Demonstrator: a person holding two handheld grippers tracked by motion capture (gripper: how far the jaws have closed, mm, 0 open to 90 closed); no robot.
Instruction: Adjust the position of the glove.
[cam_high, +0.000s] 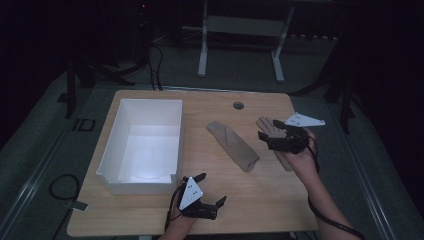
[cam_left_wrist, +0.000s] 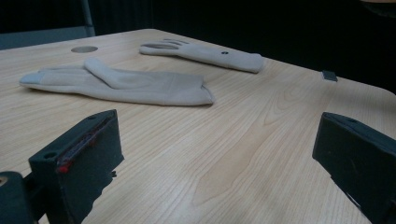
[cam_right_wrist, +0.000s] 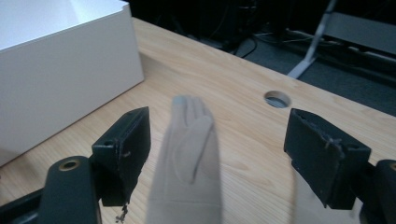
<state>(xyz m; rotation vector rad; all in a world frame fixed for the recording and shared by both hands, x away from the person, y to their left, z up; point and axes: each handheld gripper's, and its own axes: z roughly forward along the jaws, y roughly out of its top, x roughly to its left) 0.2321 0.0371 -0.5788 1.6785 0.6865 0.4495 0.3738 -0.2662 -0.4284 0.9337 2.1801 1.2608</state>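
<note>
Gloves: two lie flat, one (cam_high: 233, 146) left of the wide-open right tool (cam_high: 272, 134), one (cam_high: 268, 126) under it; left tool (cam_high: 209, 189) gapes wide; one box (cam_high: 140, 145).

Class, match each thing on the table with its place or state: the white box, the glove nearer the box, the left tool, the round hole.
Things:
1. white box
2. glove nearer the box
3. left tool
4. round hole

Places or states:
a. by the far edge of the table
b. on the table's left part
c. near the front edge, jaws open, holding nothing
d. lying flat near the middle

Pairs: 1-b, 2-d, 3-c, 4-a
</note>
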